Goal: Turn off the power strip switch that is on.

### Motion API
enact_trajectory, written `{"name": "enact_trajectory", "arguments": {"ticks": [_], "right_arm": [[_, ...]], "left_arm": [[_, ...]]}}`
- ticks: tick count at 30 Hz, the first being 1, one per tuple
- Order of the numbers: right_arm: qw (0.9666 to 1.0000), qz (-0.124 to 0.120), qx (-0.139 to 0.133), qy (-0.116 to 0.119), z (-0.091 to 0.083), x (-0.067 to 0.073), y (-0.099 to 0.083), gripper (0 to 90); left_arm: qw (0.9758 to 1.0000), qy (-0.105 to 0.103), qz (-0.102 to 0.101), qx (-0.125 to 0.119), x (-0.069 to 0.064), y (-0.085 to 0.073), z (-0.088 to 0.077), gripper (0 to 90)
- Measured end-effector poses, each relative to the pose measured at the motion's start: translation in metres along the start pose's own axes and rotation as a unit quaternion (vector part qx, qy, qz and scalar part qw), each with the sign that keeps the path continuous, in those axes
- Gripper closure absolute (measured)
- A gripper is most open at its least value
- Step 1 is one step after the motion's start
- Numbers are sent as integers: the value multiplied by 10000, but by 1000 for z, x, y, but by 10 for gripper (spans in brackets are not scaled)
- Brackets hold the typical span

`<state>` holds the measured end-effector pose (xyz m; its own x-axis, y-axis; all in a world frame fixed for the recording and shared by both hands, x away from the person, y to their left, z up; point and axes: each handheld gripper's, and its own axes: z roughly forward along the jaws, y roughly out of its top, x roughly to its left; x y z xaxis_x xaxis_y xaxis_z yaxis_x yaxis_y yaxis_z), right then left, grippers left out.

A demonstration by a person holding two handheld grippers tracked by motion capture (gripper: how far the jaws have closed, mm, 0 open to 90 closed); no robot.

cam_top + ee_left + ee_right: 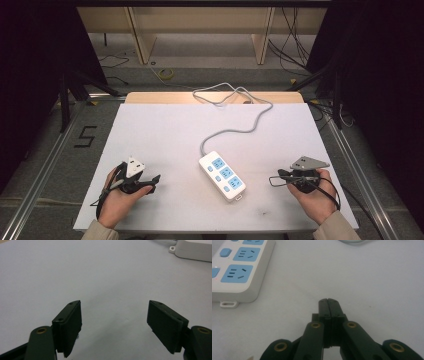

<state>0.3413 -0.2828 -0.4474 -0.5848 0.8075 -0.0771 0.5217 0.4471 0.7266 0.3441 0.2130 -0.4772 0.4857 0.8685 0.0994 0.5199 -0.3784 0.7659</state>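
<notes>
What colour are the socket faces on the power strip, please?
Light blue, on the white power strip; clearest in the right gripper view.

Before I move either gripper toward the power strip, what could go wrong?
The right gripper is shut on nothing, so it would likely shove the power strip rather than grasp it. The grey cable loops slack toward the table's far edge and might drag or snag. The open left gripper sits well away.

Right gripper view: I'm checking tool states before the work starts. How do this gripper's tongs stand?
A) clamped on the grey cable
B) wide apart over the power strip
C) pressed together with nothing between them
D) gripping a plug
C: the right gripper's tongs meet pad to pad over the bare white table, beside the power strip.
</notes>
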Motion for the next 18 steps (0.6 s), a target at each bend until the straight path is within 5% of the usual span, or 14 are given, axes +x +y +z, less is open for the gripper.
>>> {"name": "enact_trajectory", "arguments": {"ticks": [18], "right_arm": [[9998, -45, 131, 124, 2, 5, 6, 900]], "left_arm": [[10000, -18, 43, 33, -1, 1, 1, 276]]}}
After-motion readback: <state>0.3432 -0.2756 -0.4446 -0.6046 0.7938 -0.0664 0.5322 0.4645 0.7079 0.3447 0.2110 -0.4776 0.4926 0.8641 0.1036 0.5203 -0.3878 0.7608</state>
